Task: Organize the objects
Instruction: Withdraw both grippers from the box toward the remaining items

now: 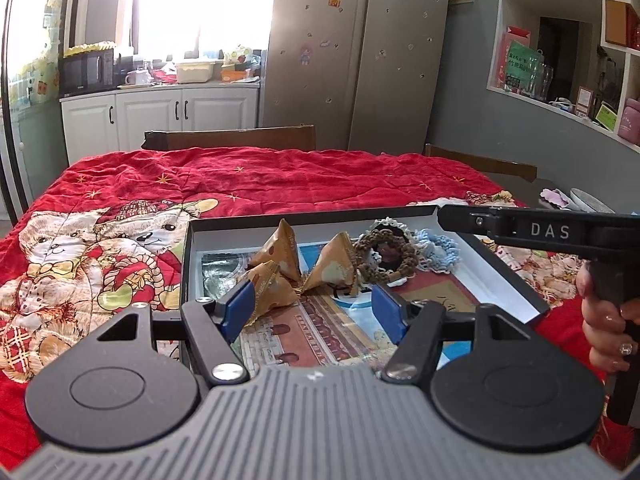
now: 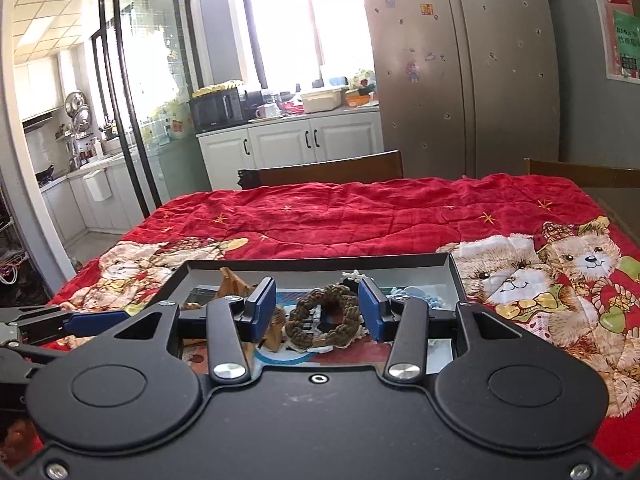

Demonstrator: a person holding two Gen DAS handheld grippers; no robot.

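Note:
A shallow black box point(image 1: 186, 256) with a printed picture on its floor lies on the red bear cloth. In it are three tan pyramid snack packets point(image 1: 336, 264), a brown braided ring point(image 1: 384, 254) and a pale blue crochet piece point(image 1: 438, 246). My left gripper point(image 1: 314, 310) is open over the box's near part, its left pad close to the nearest packet point(image 1: 272, 286). My right gripper point(image 2: 318, 310) is open, its blue pads either side of the brown ring point(image 2: 324, 316). The right gripper's body point(image 1: 540, 230) crosses the left wrist view at right.
The red bear-print cloth point(image 1: 260, 180) covers the table. Two wooden chair backs point(image 1: 230, 138) stand at the far edge. White cabinets, a microwave point(image 2: 218, 108) and a steel fridge point(image 1: 360, 60) are behind. The left gripper's fingers point(image 2: 94, 320) show at the left of the right wrist view.

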